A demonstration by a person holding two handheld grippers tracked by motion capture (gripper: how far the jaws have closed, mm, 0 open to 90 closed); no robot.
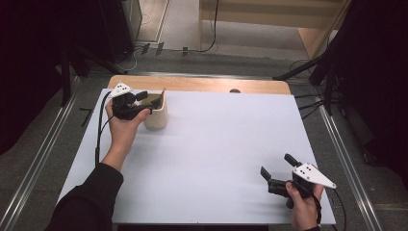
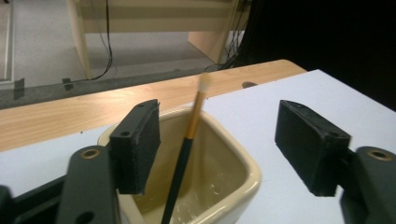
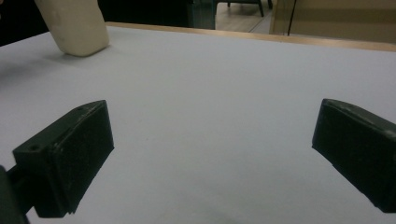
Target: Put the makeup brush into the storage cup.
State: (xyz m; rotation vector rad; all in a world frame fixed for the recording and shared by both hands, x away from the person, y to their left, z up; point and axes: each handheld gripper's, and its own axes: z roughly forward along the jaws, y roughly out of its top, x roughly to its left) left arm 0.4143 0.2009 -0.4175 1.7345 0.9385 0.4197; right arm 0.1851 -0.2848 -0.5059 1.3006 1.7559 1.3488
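White table (image 1: 207, 159): bare across the centre. Cream ceramic pot (image 1: 157, 111) stands at its ten o'clock corner as the holder. Left gripper (image 2: 217, 140) poised over the pot rim, jaws apart, gripping nothing; evidently positioned for release. Right gripper (image 1: 278, 169) idle at five o'clock, jaws wide, empty. Paintbrush (image 2: 184, 154) leans inside the pot, bristles up, untouched.

Place: I read this as a lab recording bay | table: white board (image 1: 216, 159) on a wooden top (image 1: 202, 84) | floor: grey carpet, metal rails (image 1: 344, 154), loose cables (image 1: 211, 29) | surround: black curtains (image 1: 29, 57), pale wooden furniture (image 1: 269, 14) behind
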